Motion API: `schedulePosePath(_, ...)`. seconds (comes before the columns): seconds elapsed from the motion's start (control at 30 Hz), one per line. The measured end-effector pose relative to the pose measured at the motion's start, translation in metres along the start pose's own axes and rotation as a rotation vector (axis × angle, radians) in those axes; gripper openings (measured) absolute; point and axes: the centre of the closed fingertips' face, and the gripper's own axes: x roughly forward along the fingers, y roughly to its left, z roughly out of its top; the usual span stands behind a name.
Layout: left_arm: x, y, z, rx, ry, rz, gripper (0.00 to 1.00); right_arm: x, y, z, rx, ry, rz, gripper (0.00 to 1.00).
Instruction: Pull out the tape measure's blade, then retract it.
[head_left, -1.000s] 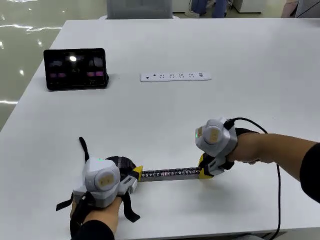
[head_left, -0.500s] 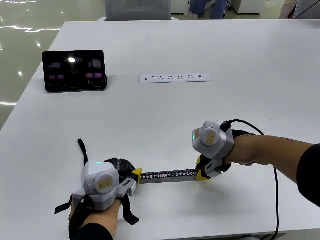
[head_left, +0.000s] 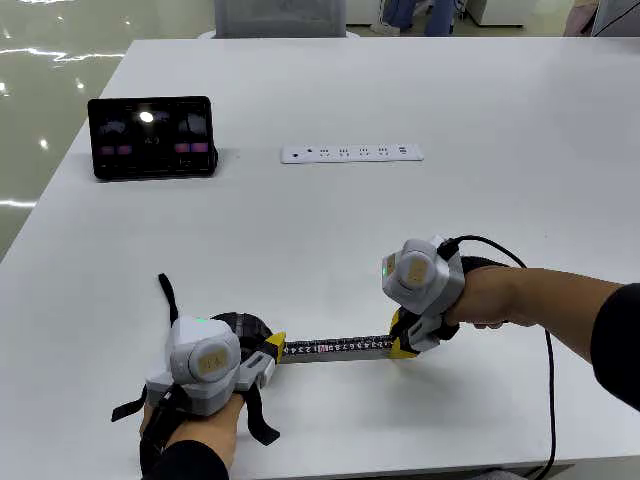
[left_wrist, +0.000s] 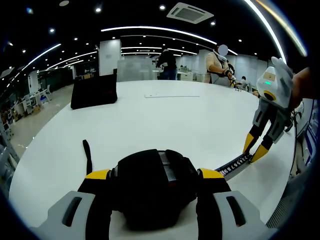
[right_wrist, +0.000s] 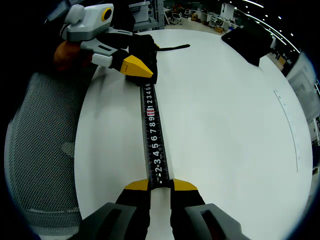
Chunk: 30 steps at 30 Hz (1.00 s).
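The black tape measure case sits on the white table, with my left gripper shut on it; in the head view the case lies at the lower left under that gripper. Its dark numbered blade runs flat along the table to the right. My right gripper is shut on the blade's end. In the right gripper view the blade stretches from my yellow-tipped right gripper up to the case. A black wrist strap trails from the case.
A dark tablet stands at the back left and a white power strip lies at mid-table. The table's front edge is close below both hands. A black cable trails from the right gripper. People stand in the far background.
My right gripper has moved slightly left toward the case with the blade's end, so a little less blade shows. The left gripper and case stay put.
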Motion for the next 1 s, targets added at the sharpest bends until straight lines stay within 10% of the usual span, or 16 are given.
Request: schedulePosePath(1.0, 0.0001, -0.0016, 0.0004, 0.001, -0.001, 0.000, 0.64, 0.0028, 0.0013, 0.0090, 0.006, -0.018, 0.004, 0.11)
